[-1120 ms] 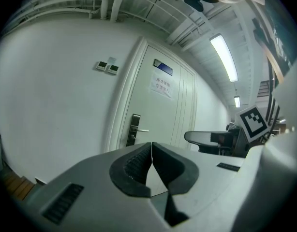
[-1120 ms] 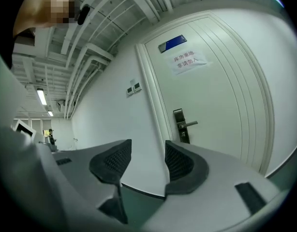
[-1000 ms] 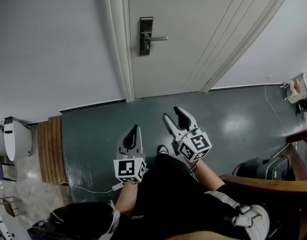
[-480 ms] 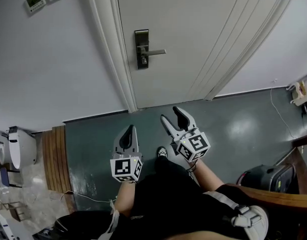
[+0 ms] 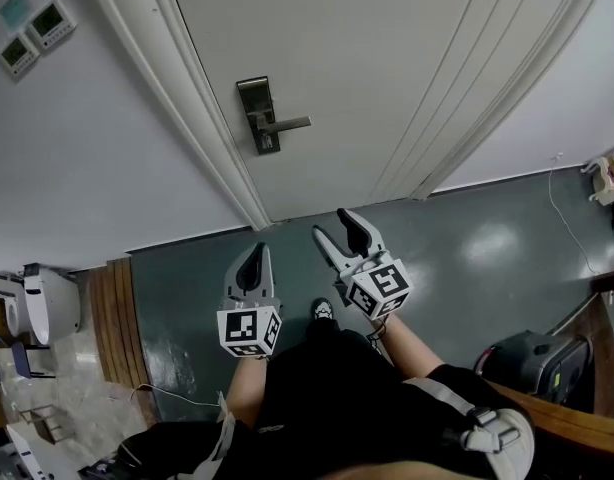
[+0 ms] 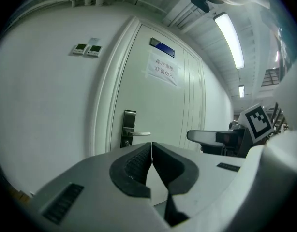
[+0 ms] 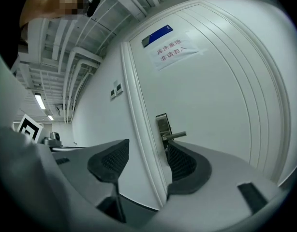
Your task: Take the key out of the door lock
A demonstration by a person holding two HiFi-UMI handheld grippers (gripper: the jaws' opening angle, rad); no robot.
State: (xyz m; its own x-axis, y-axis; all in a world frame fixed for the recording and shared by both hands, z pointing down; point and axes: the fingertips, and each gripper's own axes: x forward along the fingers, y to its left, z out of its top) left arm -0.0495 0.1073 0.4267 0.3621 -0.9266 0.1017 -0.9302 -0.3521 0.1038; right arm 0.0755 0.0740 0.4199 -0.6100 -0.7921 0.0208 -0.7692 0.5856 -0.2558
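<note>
The white door [image 5: 387, 68] carries a dark metal lock plate [image 5: 254, 111] with a lever handle [image 5: 287, 124]. A key under the handle is too small to make out. The plate [image 6: 128, 129] also shows ahead in the left gripper view, and the plate [image 7: 162, 126] shows just past the right-hand jaw in the right gripper view. My left gripper [image 5: 255, 261] is shut with nothing in it; its tips [image 6: 151, 147] meet. My right gripper [image 5: 337, 229] is open and empty; its jaws [image 7: 146, 151] have just been opening. Both point at the door from a distance.
Two wall control panels [image 5: 35, 30] hang left of the door frame [image 5: 187, 98]. A paper notice [image 6: 163, 67] and a blue sign [image 6: 162, 48] are on the door. A wooden strip [image 5: 111, 308], a white unit [image 5: 49, 303], a black bag [image 5: 535, 360] and a cable [image 5: 570, 226] lie around the green floor.
Both grippers have advanced toward the door, and the lock plate now sits larger and lower in the head view. The right jaws stand a little wider. The left stays shut.
</note>
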